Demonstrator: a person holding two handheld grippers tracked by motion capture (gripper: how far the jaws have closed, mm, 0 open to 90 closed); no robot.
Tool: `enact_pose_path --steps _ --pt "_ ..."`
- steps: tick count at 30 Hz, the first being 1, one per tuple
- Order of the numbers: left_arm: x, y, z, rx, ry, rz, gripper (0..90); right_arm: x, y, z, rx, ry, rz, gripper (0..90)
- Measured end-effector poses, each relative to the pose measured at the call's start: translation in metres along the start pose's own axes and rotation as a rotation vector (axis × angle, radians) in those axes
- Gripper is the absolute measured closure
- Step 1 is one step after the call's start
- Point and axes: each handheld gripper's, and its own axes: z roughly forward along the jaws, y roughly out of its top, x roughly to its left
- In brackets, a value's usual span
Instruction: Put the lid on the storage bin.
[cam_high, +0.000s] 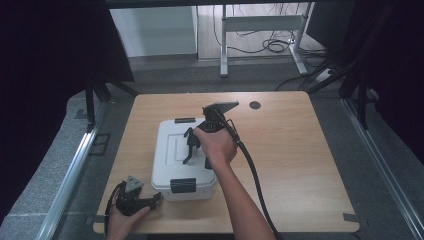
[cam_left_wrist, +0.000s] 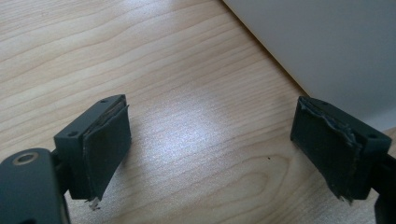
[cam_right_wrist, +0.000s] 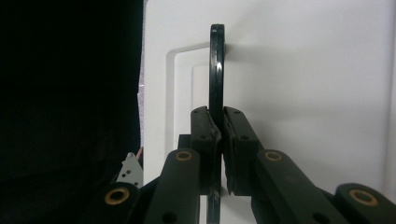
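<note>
A white cooler box (cam_high: 170, 167) with a black carry handle (cam_high: 190, 146) on its lid stands left of centre on the wooden table (cam_high: 300, 160). My right gripper (cam_high: 193, 141) reaches over the lid from the right and is shut on that handle. In the right gripper view its pads (cam_right_wrist: 208, 133) pinch the thin black handle (cam_right_wrist: 216, 65), which stands upright against the white lid (cam_right_wrist: 303, 93). By the box's front left corner my left gripper (cam_high: 156, 199) rests low on the table. Its jaws stand wide open (cam_left_wrist: 210, 149) over bare wood, with the box wall (cam_left_wrist: 327, 46) just beyond.
Black latches sit on the box's front face (cam_high: 183, 185) and back edge (cam_high: 185, 120). A dark round hole (cam_high: 255, 105) marks the table's far side. The right gripper's cable (cam_high: 255, 175) trails toward the front edge. Metal rails flank the table, and desk legs with cables stand behind it.
</note>
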Motion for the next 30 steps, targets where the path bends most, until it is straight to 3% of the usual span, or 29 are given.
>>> enact_pose_path --steps 3,7,8,12,13,17,21,24,30 --pt "0.0 0.0 0.0 0.0 0.0 0.0 12.0 0.0 0.0 0.0 0.0 0.009 -0.001 83.1" --pt "0.0 0.0 0.0 0.0 0.0 0.0 12.0 -0.001 0.0 0.0 -0.004 0.005 -0.049 73.5" --pt "0.0 0.0 0.0 0.001 -0.001 0.0 12.0 -0.002 0.0 -0.001 -0.011 0.012 -0.087 64.6" --pt "0.0 0.0 0.0 0.001 0.0 0.0 12.1 -0.004 -0.001 -0.007 -0.037 0.041 -0.133 57.0" --pt "0.0 0.0 0.0 0.001 0.0 0.001 12.1 -0.005 -0.002 -0.013 -0.052 0.061 -0.167 51.2" --pt "0.0 0.0 0.0 0.001 0.0 0.0 12.0 -0.009 -0.006 -0.023 -0.099 0.094 -0.224 43.7" --pt "0.0 0.0 0.0 0.001 0.0 0.0 12.0 -0.015 -0.011 -0.029 -0.124 0.11 -0.278 41.3" --pt "0.0 0.0 0.0 0.001 0.0 0.001 12.0 -0.022 -0.018 -0.038 -0.149 0.155 -0.318 41.1" --pt "0.0 0.0 0.0 0.002 0.001 0.001 12.1 -0.038 -0.024 -0.051 -0.209 0.17 -0.371 39.4"
